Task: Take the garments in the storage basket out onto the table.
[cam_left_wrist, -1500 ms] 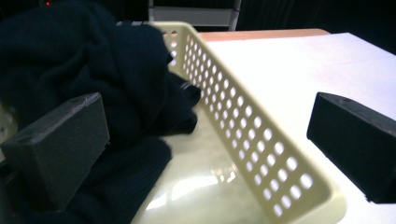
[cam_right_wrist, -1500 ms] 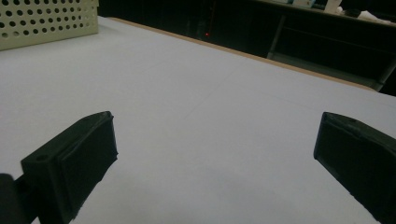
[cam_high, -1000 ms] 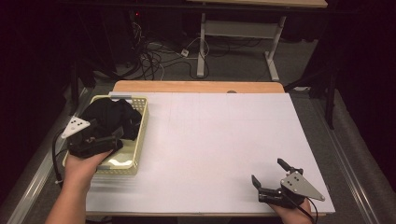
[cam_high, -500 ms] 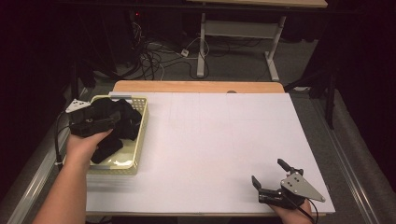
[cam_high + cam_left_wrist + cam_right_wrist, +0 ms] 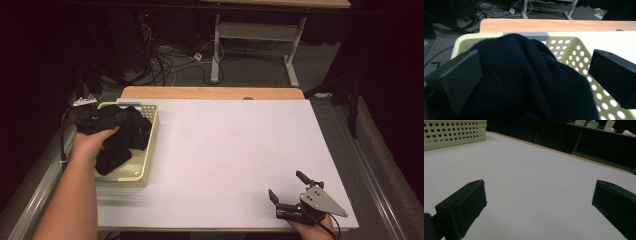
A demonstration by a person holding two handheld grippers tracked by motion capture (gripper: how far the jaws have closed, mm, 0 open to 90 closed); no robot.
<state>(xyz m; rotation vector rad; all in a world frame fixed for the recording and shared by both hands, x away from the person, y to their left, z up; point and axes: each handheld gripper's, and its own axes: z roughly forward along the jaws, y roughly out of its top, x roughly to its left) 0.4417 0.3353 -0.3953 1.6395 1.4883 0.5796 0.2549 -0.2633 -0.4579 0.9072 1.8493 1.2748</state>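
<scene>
Left gripper jaws gape around dark cloth in basket

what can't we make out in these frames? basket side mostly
- Basket floor and contents: the dark cloth covers them in the high view and the left gripper view.
- How many pieces the cloth is: folds merge, too dark to tell.
- Left gripper in the high view: dark against the cloth, jaws hard to separate.
- Right gripper: the hand behind it is cut off by the bottom edge.
</scene>
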